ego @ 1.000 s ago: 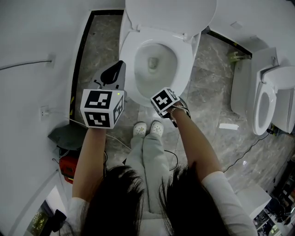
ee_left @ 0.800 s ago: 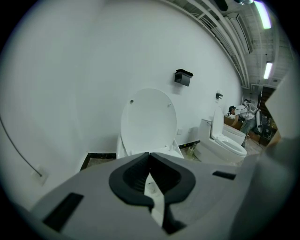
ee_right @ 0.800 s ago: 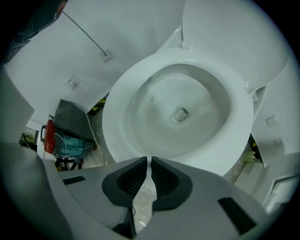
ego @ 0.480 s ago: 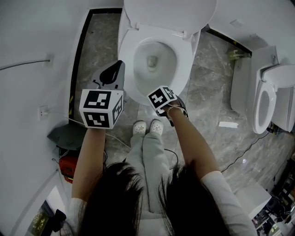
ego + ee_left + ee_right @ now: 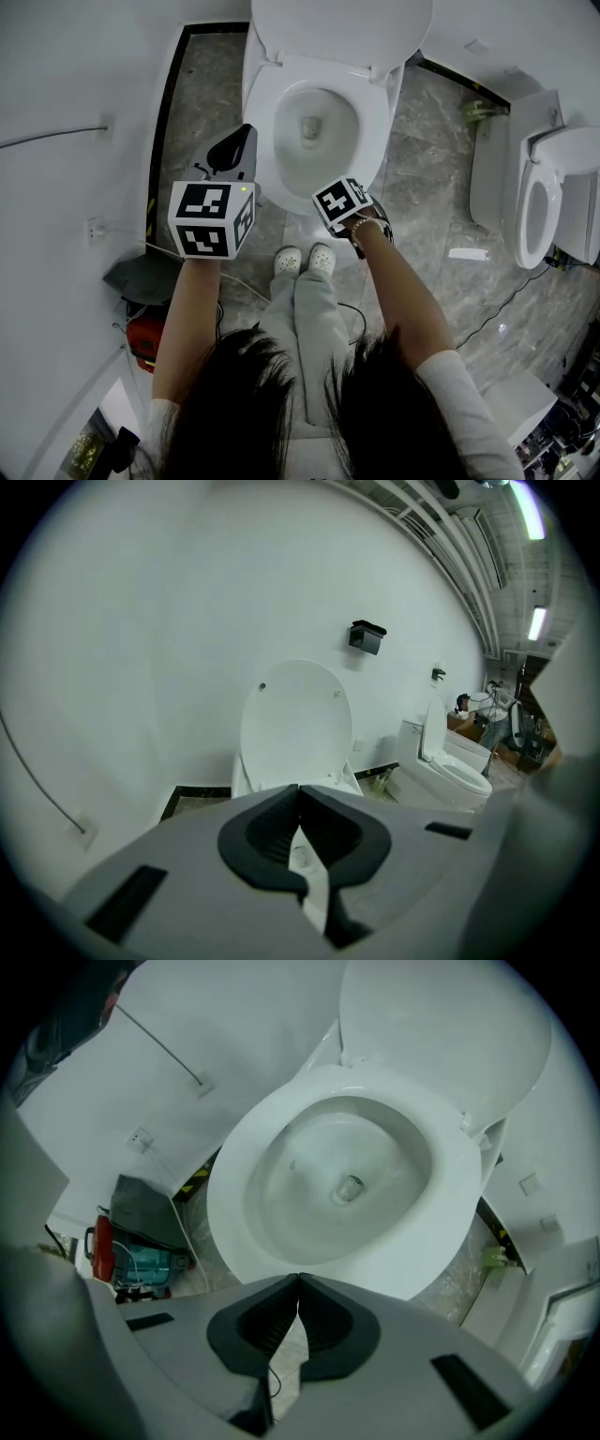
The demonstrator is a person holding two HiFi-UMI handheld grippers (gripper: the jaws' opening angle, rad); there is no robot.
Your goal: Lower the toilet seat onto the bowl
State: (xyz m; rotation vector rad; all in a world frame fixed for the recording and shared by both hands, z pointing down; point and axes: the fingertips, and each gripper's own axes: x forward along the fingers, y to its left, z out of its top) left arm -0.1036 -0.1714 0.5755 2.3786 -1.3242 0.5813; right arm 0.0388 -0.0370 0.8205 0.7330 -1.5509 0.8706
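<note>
The white toilet seat (image 5: 373,122) lies flat on the bowl rim, and the lid (image 5: 342,28) stands up behind it. In the right gripper view the seat (image 5: 455,1194) rings the bowl just beyond my right gripper (image 5: 299,1279). That gripper points down at the front rim; its jaws have just been closing and now meet with nothing between them. My left gripper (image 5: 242,141) hovers by the bowl's left side, apart from it. In the left gripper view the left gripper (image 5: 298,787) is shut and empty, facing the raised lid (image 5: 295,719).
A second toilet (image 5: 548,202) stands at the right. A white wall runs along the left, with a grey bag (image 5: 141,277), a red device (image 5: 141,337) and cables on the floor beside it. The person's white shoes (image 5: 305,260) stand right in front of the bowl.
The right gripper's marker cube has shifted and rolled slightly near the bowl's front rim. The left gripper and the seat have stayed where they were.
</note>
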